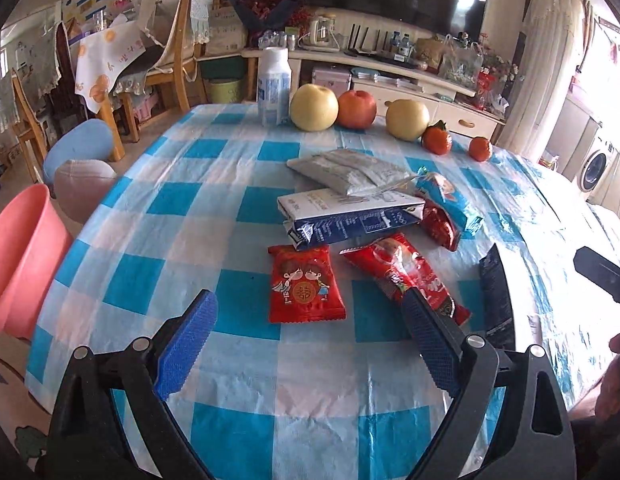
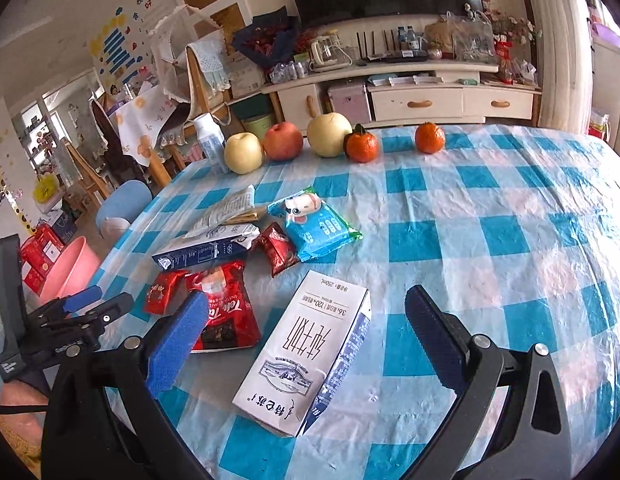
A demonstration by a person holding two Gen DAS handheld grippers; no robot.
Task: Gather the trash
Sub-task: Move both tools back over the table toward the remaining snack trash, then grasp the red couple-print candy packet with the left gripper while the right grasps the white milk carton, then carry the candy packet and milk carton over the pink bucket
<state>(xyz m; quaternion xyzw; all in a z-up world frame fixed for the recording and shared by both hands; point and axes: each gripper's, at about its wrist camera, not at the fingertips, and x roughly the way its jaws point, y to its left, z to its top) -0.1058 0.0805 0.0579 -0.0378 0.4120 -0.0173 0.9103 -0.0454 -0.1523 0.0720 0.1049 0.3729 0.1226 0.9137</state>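
Trash lies on the blue checked tablecloth. In the left wrist view I see a small red wrapper, a long red packet, a flattened milk carton, a grey pouch and a blue wrapper. My left gripper is open, just short of the red wrapper. In the right wrist view a white milk carton lies flat between the jaws of my open right gripper. The red packet, blue wrapper and left gripper show beyond.
A pink bin stands on the floor left of the table. Apples, a pear and two tangerines line the far edge beside a white bottle. Stools and chairs stand at left. A TV cabinet is behind.
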